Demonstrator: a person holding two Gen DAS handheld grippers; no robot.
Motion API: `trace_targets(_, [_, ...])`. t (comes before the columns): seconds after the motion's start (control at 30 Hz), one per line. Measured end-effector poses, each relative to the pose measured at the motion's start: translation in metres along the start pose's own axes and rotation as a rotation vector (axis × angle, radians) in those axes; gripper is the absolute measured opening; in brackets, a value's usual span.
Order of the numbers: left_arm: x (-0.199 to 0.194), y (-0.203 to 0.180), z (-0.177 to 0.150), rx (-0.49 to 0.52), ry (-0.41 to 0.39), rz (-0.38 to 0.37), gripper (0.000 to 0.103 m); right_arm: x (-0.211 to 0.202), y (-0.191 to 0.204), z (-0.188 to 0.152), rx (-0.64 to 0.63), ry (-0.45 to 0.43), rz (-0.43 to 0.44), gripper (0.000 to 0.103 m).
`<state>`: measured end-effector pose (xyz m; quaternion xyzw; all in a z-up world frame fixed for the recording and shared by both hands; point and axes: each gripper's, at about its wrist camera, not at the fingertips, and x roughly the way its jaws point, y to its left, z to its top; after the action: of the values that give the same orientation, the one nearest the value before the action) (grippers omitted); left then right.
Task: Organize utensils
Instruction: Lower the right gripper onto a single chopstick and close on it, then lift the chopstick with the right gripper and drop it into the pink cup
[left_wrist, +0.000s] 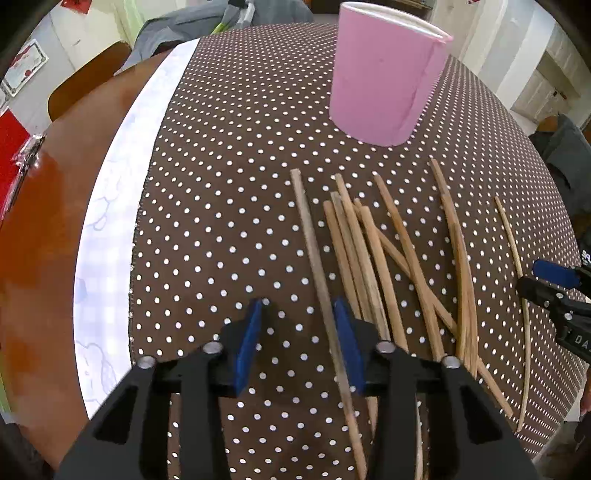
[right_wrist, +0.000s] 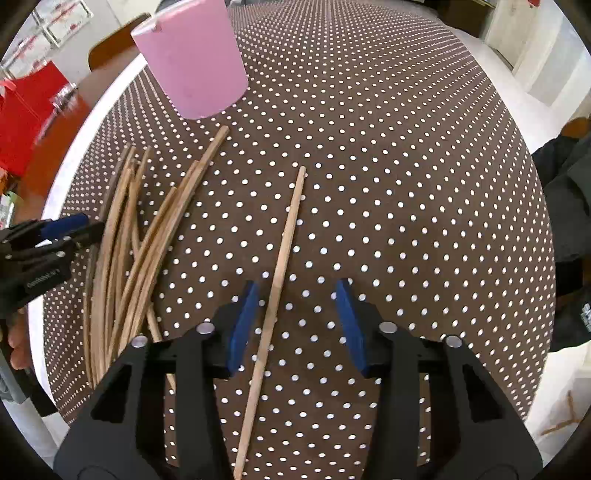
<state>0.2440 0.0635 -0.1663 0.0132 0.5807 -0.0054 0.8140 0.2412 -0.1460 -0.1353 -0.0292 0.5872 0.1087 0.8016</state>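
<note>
A brown, white-dotted tablecloth (left_wrist: 229, 206) is seen spread over the table. The pink cup (left_wrist: 384, 70) is stood upright at twelve o'clock in the left wrist view and at eleven o'clock in the right wrist view. The bundle of chopsticks (left_wrist: 388, 258) is scattered at three to four o'clock of the left view's centre, crossing one another.

The left gripper (left_wrist: 297, 343) is held partly open over the cloth; a darker chopstick (left_wrist: 314, 251) is passed between its blue pads, close against the right pad, and no pressing can be told.

The right gripper (right_wrist: 295, 328) is likewise held partly open; a single pale chopstick (right_wrist: 284, 243) is lain between its pads, nearer the left one, untouched.
</note>
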Motion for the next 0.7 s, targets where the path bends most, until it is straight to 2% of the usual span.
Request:
trace_targets(0.03, [0.001, 0.002, 0.004, -0.012, 0.001, 0.001, 0.028, 0.004, 0.001, 0.007, -0.002, 0.013, -0.012, 0.034])
trace_targets(0.1, [0.0, 0.007, 0.004, -0.031, -0.002, -0.004, 0.009, 0.008, 0.002, 0.013, -0.016, 0.031, -0.027, 0.027])
trace_targets(0.2, [0.001, 0.01, 0.011, -0.062, -0.012, -0.028, 0.006, 0.015, 0.004, 0.025, -0.022, 0.045, -0.035, 0.01])
trace_targets(0.27, [0.002, 0.014, 0.011, -0.076, -0.024, -0.04, 0.005, 0.018, 0.002, 0.031, -0.008, 0.049, -0.012, 0.009])
trace_targets(0.37, [0.0, 0.02, 0.008, -0.113, -0.043, -0.126, 0.005, 0.019, 0.0, 0.034, 0.008, 0.038, 0.024, 0.006])
trace_targets(0.4, [-0.003, 0.022, 0.008, -0.12, -0.059, -0.133, 0.005, 0.02, -0.002, 0.035, 0.011, 0.026, 0.039, 0.006])
trace_targets(0.57, [-0.032, 0.022, 0.01, -0.113, -0.203, -0.197, 0.005, 0.008, -0.013, 0.04, 0.032, -0.075, 0.141, 0.006])
trace_targets(0.7, [-0.069, 0.016, 0.006, -0.091, -0.372, -0.279, 0.005, -0.009, -0.011, 0.047, 0.013, -0.166, 0.203, 0.006])
